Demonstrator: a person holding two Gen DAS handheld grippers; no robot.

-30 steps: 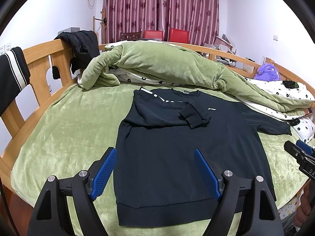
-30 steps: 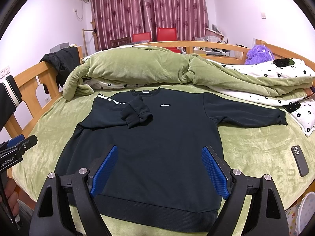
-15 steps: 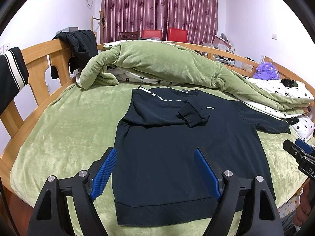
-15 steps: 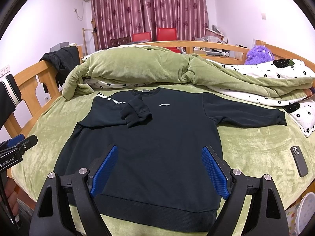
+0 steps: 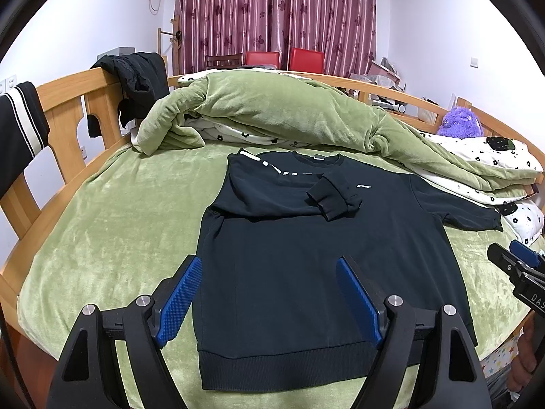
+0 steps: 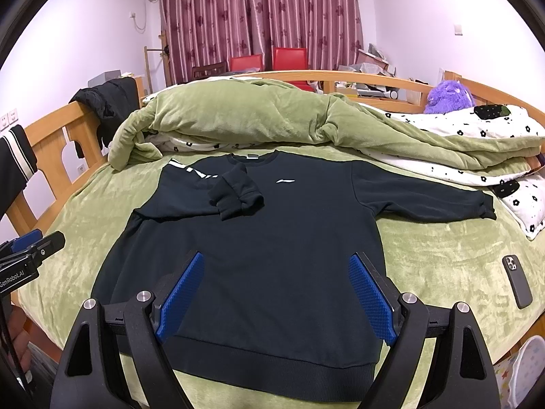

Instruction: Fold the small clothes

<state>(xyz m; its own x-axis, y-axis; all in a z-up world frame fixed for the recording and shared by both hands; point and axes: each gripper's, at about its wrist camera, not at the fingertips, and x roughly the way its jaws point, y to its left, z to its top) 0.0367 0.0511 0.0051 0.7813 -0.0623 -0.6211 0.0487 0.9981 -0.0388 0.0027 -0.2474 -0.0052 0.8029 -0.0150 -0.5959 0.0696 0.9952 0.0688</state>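
On the bed (image 6: 85, 211), just in front of the bunched green quilt (image 6: 238, 116), lay the black sweatshirt (image 6: 272, 255), chest up. One sleeve (image 6: 235, 194) was already folded across its chest; the other sleeve (image 6: 425, 201) lay stretched out toward the phone (image 6: 517, 281). That sleeve and the body folds seemingly remained. Both the left gripper (image 5: 269, 293) and right gripper (image 6: 277, 293) hovered near the hem, jaws wide apart, holding nothing.

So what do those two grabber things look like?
Both are black plastic. The left gripper and the right gripper each have two flat fingers with bumpy blue pads, plus silver bolts. White lettering marks their sides. A bare hand holds one.
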